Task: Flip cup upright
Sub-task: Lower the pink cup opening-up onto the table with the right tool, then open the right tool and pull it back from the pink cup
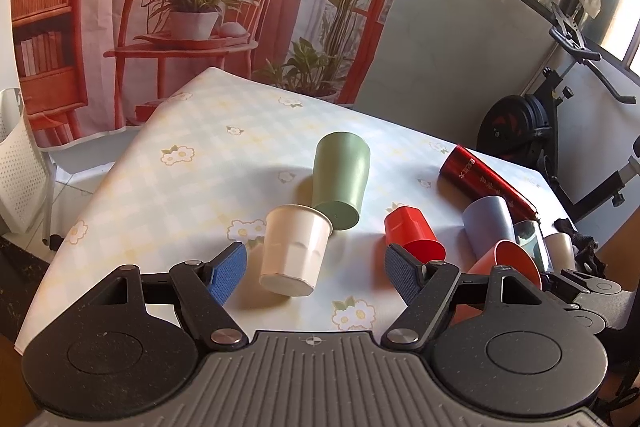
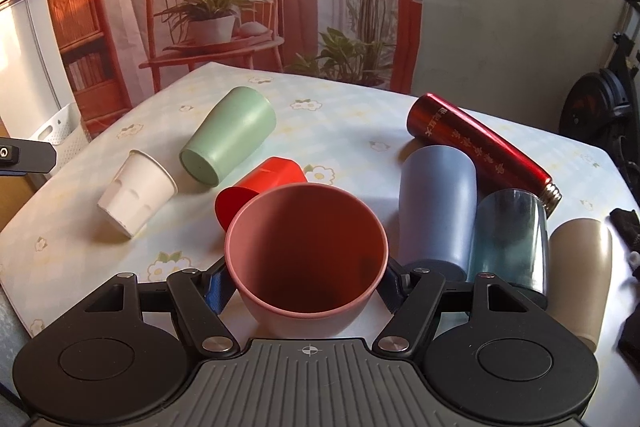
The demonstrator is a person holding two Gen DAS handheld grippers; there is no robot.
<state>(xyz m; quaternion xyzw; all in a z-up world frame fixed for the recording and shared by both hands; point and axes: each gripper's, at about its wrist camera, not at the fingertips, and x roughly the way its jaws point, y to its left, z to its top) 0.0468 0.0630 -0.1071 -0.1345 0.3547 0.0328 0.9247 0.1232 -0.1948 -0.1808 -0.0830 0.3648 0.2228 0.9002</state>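
My right gripper (image 2: 306,281) is shut on a pink cup (image 2: 306,247), its mouth facing the camera and tilted upward; the cup also shows at the right in the left wrist view (image 1: 506,267). My left gripper (image 1: 316,267) is open and empty, its blue pads (image 1: 228,273) on either side of a white cup (image 1: 294,249) that lies on its side, base toward the camera. A green cup (image 1: 340,183), a red cup (image 1: 414,233) and a grey-blue cup (image 2: 436,211) lie on their sides on the table.
A red flask (image 2: 480,151), a clear teal glass (image 2: 510,239) and a beige cup (image 2: 580,275) lie at the right. The floral tablecloth (image 1: 180,187) covers the table. An exercise bike (image 1: 540,123) stands beyond the right edge, a white chair (image 1: 20,163) at the left.
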